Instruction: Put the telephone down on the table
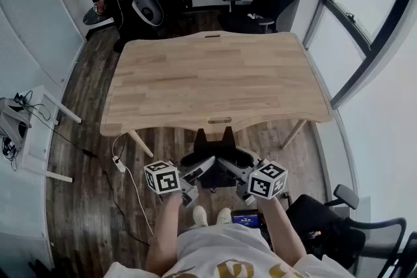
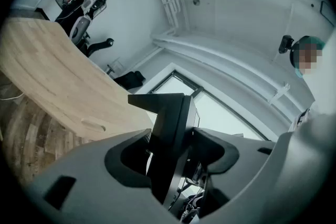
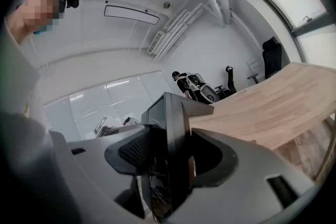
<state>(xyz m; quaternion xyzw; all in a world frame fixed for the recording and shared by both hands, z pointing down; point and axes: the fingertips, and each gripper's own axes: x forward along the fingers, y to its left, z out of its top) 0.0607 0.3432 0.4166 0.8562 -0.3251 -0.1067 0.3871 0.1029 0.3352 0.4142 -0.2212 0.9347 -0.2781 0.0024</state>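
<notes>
The desk lies ahead of both tools, and the telephone is held between them, short of the desk's near edge and over the floor. The left tool and right tool each clamp one side of it. We judge this the carry step; next, both tools should move it forward together over the edge, lower it, then let go.

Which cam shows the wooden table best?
Head view: the whole light wooden table from above. Left gripper view and right gripper view each show only a slanted strip of it behind the black telephone.
</notes>
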